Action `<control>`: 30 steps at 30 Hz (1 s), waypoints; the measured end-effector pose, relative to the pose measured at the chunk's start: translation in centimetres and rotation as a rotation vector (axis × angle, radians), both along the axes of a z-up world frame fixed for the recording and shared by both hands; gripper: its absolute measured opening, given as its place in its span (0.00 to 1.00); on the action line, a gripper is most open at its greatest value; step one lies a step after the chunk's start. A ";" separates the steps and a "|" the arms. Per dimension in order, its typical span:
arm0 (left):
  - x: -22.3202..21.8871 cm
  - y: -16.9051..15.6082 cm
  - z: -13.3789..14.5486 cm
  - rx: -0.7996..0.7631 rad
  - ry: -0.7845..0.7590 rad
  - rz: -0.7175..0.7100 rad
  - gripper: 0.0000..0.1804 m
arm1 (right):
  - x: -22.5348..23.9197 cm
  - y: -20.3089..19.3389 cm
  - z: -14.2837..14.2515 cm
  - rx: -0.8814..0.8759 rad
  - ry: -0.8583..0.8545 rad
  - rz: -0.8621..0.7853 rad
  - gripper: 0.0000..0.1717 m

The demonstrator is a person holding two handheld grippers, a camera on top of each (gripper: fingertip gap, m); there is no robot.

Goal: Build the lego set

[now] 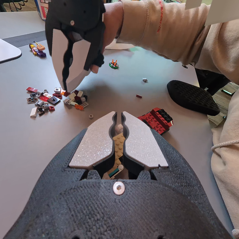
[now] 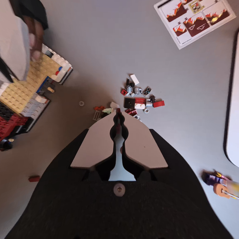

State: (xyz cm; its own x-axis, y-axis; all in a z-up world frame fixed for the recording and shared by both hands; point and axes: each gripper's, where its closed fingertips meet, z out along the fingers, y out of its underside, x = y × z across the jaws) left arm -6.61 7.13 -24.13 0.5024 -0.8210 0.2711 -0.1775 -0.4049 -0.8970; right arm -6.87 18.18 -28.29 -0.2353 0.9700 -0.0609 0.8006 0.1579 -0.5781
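Note:
My left gripper stands over a brick build with a tan studded plate and a red and black part. Its fingers are nearly together, with a pale grey piece of the build between the pads. The build also shows in the right wrist view, under the left gripper. My right gripper is shut on a small dark red piece at its tips, low over a pile of small loose pieces. The left wrist view shows the same grasp at the pile.
A sticker sheet lies at the far right. A minifigure with a guitar, a small green base with orange flames, a loose dark red piece and a grey round stud lie about. A black chair armrest meets the table edge. Some 12 cm of space lies between my two pairs of fingers. About 6 cm separates my right fingertips from the grey round stud. My right wrist view looks at it from another angle.

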 end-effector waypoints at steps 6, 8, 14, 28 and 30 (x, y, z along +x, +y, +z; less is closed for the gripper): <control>0.2 -0.1 0.0 0.010 0.011 -0.006 0.03 | 4.2 -4.2 3.5 -0.190 0.069 -0.074 0.01; 0.4 -0.3 -0.1 0.014 0.020 -0.012 0.03 | 6.9 -6.6 2.9 -0.283 -0.007 -0.114 0.01; 1.0 -0.8 -0.5 0.028 0.052 -0.030 0.03 | 13.6 -14.8 0.3 -0.495 -0.226 -0.131 0.02; 1.1 -0.8 -1.4 0.053 0.115 -0.013 0.02 | 15.5 -13.0 -0.4 -0.299 -0.140 -0.338 0.03; 1.1 -0.8 -1.4 0.056 0.119 -0.016 0.02 | 15.5 -14.0 0.3 -0.249 -0.076 -0.271 0.03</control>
State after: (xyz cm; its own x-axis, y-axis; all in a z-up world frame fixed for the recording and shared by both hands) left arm -5.46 6.29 -25.56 0.5153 -0.8412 0.1636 -0.2901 -0.3508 -0.8904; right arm 8.62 4.23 -27.97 0.0420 0.9496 -0.3106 0.8361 -0.2036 -0.5095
